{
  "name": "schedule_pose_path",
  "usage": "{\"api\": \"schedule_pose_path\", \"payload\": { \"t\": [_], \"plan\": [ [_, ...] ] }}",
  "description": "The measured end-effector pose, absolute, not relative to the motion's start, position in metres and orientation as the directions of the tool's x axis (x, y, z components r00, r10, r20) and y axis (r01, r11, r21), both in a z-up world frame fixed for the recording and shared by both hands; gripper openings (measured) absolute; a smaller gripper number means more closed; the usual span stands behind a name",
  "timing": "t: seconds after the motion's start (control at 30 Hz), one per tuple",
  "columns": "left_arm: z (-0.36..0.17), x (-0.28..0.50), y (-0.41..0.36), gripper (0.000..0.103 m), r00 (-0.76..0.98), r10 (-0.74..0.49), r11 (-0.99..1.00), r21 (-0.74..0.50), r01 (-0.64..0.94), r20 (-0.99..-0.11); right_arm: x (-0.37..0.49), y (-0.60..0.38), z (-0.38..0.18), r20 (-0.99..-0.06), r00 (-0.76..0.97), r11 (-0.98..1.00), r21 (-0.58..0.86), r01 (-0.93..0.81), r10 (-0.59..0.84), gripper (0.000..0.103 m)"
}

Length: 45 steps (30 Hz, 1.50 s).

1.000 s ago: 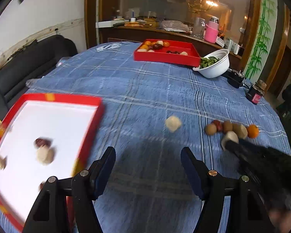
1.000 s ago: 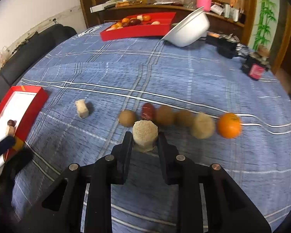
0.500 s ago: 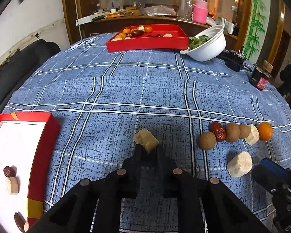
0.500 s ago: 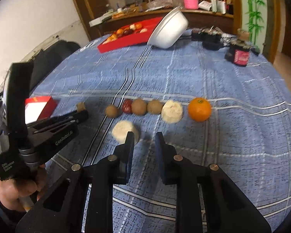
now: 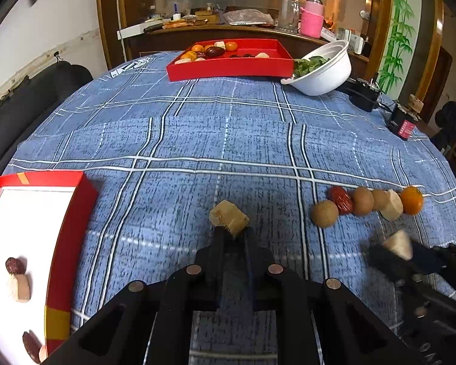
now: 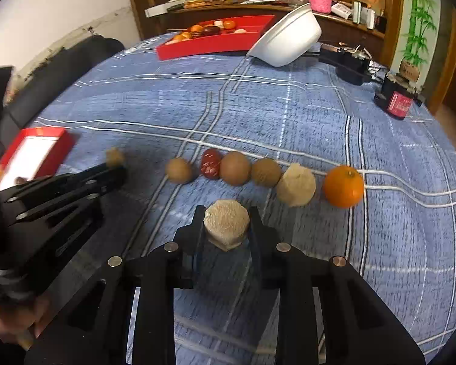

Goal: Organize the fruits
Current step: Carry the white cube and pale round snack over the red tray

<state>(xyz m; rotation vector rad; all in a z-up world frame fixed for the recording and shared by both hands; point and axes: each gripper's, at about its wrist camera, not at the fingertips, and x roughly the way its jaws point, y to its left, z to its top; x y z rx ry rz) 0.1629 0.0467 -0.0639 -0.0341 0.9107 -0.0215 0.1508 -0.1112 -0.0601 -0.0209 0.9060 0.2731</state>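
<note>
My left gripper (image 5: 232, 235) is shut on a small tan sugarcane chunk (image 5: 229, 218), held just above the blue checked tablecloth. My right gripper (image 6: 226, 226) is shut on a pale round sugarcane piece (image 6: 226, 225); it also shows in the left wrist view (image 5: 398, 245). A row of fruit lies beyond: a brown longan (image 6: 178, 169), a red date (image 6: 210, 163), two more brown fruits (image 6: 235, 168), a pale chunk (image 6: 296, 185) and an orange (image 6: 343, 186). A red tray with a white floor (image 5: 73, 228) lies at the left and holds dates and pale pieces.
A second red tray (image 5: 228, 68) with fruit stands at the table's far side, next to a tilted white bowl (image 5: 325, 71) of greens. Black devices (image 6: 349, 64) and a red-labelled box (image 6: 395, 103) sit at the far right. A dark sofa (image 5: 21, 103) lies left.
My right gripper has closed on the pale round piece that lay beside its jaws. My left gripper still holds its chunk and has barely moved.
</note>
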Motion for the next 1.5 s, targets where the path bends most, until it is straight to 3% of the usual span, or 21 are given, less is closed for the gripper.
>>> {"api": "schedule_pose_path", "payload": {
  "t": [0.4,0.63,1.1,1.5],
  "plan": [
    [-0.036,0.064,0.019,0.011,0.645,-0.204,0.978,-0.121,0.171,-0.737,0.072,-0.162,-0.032,-0.691,0.68,0.969,0.171,-0.176,0.246,0.025],
    [-0.024,0.01,0.008,0.011,0.664,-0.294,0.952,-0.152,0.264,-0.688,0.04,-0.16,-0.038,-0.691,0.672,0.964,0.181,-0.196,0.266,0.025],
    [-0.03,-0.03,0.021,0.011,0.696,-0.173,0.983,-0.076,0.168,-0.697,0.015,-0.141,-0.043,-0.666,0.679,0.95,0.177,-0.258,0.309,0.025],
    [-0.019,-0.054,0.041,0.011,0.729,-0.207,0.978,-0.128,0.164,-0.653,0.009,-0.139,-0.043,-0.647,0.686,0.941,0.185,-0.282,0.333,0.025]
  ]
}}
